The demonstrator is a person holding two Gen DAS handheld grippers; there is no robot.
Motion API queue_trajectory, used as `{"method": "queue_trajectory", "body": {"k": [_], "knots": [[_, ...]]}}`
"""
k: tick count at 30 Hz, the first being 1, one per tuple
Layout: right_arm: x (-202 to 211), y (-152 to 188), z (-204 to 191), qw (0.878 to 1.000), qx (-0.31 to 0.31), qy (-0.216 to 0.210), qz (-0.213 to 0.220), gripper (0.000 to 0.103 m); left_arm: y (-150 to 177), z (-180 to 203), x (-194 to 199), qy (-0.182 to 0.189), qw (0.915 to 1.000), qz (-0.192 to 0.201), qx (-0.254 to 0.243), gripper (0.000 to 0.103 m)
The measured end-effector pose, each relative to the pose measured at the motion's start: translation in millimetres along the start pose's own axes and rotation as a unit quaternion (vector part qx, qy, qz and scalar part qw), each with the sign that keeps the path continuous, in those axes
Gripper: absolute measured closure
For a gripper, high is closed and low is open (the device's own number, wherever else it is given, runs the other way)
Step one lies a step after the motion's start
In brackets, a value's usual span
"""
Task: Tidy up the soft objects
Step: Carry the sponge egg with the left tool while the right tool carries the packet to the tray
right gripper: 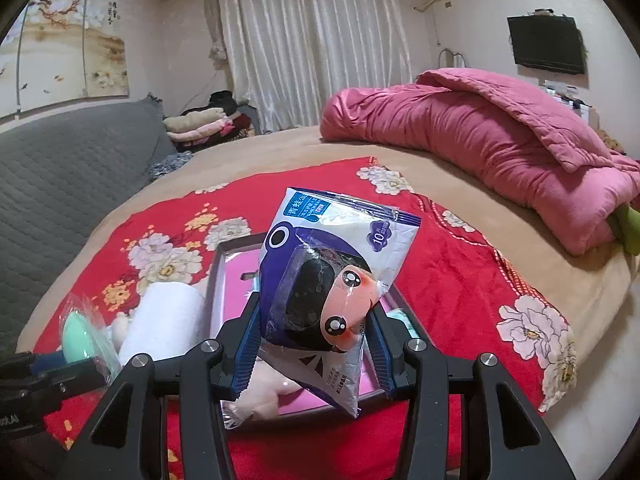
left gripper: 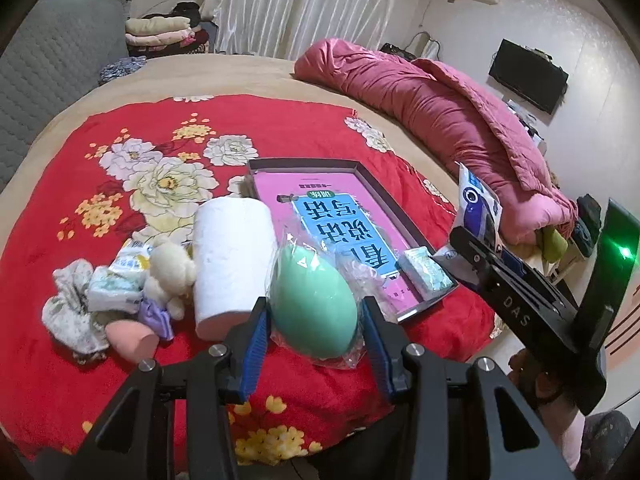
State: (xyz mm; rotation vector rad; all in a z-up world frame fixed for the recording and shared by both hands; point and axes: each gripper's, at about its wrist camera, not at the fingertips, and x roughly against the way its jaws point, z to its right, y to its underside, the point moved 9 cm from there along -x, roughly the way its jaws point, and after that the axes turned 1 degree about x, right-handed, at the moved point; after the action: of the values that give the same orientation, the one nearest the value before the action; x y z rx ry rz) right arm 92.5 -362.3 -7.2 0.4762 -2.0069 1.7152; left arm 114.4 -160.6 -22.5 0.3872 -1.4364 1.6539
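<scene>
My left gripper (left gripper: 314,320) is shut on a green egg-shaped sponge (left gripper: 312,304) in clear wrap, held above the red floral cloth (left gripper: 120,380). My right gripper (right gripper: 312,320) is shut on a blue and white wet wipes pack (right gripper: 328,280) with a cartoon face, held upright over a shallow dark box (right gripper: 214,280). In the left wrist view the right gripper (left gripper: 480,248) and its wipes pack (left gripper: 476,208) hang by the box's (left gripper: 360,168) right corner. The box holds a pink book and a small tissue pack (left gripper: 424,276).
On the cloth left of the box lie a toilet roll (left gripper: 232,256), a cream plush toy (left gripper: 170,268), tissue packs (left gripper: 116,288), a floral scrunchie (left gripper: 68,308) and a pink sponge (left gripper: 130,340). A pink quilt (left gripper: 440,100) is heaped at the bed's far right.
</scene>
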Motion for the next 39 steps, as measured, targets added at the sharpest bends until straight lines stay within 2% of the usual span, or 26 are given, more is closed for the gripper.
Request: {"method": "queue_trajectory", "body": {"k": [6,13,18,29,36,39], "knots": [[-6,3,14,1.000,-0.018,0.008,-0.004,0.053,-4,16,-25,0.002,0.9996,-0.018,-0.020,0.058],[-12,8,27,0.999,-0.034,0.014,-0.013,0.053,10,44,-63,0.005,0.9969,-0.055,-0.057,0.058],[-22,16,26,0.999,-0.028,0.007,-0.035,0.053,20,54,-86,-0.001,0.9950,-0.072,-0.070,0.058],[-33,24,10,0.998,0.006,-0.009,-0.057,0.053,13,49,-107,-0.004,0.9948,-0.078,-0.065,0.058],[-48,30,10,0.996,0.009,-0.025,-0.090,0.053,11,45,-116,-0.010,0.9941,-0.088,-0.064,0.058],[-56,29,8,0.993,0.052,-0.011,-0.103,0.053,11,42,-119,-0.009,0.9931,-0.097,-0.064,0.058]]}}
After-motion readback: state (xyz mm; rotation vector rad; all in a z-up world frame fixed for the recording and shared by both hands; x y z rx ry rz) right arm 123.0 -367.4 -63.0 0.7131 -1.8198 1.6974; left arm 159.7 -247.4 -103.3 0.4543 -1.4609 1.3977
